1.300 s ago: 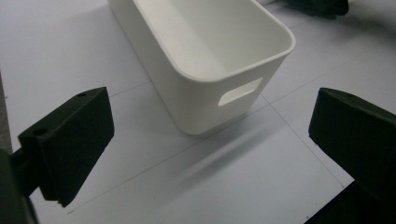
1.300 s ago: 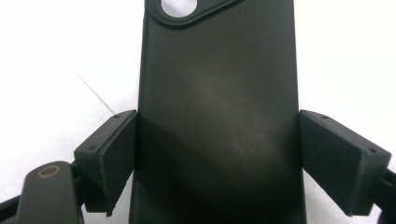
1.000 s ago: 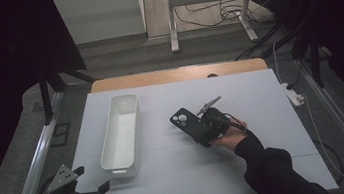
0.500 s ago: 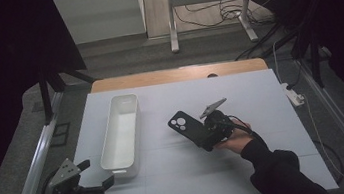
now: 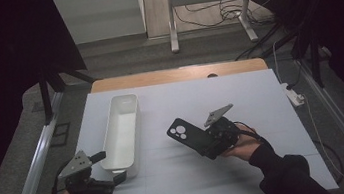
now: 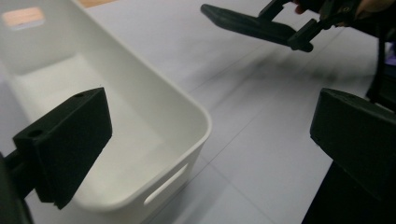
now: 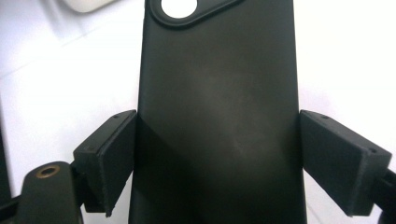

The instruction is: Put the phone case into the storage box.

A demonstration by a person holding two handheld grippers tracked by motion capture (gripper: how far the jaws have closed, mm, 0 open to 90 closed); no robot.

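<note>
A black phone case (image 5: 182, 131) with a camera cutout hangs tilted above the middle of the table, and my right gripper (image 5: 203, 144) is shut on its lower end. In the right gripper view the case (image 7: 217, 93) stands between the two jaws of the gripper (image 7: 217, 158), which press on its long edges. A long white bin (image 5: 123, 132) lies left of centre. My left gripper (image 5: 110, 166) stands open at the bin's near end. In the left gripper view its jaws (image 6: 210, 135) straddle the bin's near corner (image 6: 187, 140), with the case (image 6: 247, 23) farther off.
The pale table (image 5: 260, 95) has a wooden strip (image 5: 177, 74) along its far edge. A white power strip (image 5: 295, 95) lies off the right edge. Metal rails run along both sides, and cables and a stand's legs sit on the floor beyond.
My left gripper has moved forward and right to the bin's near end. The right gripper has drifted slightly toward the near side, with the case still in it.
</note>
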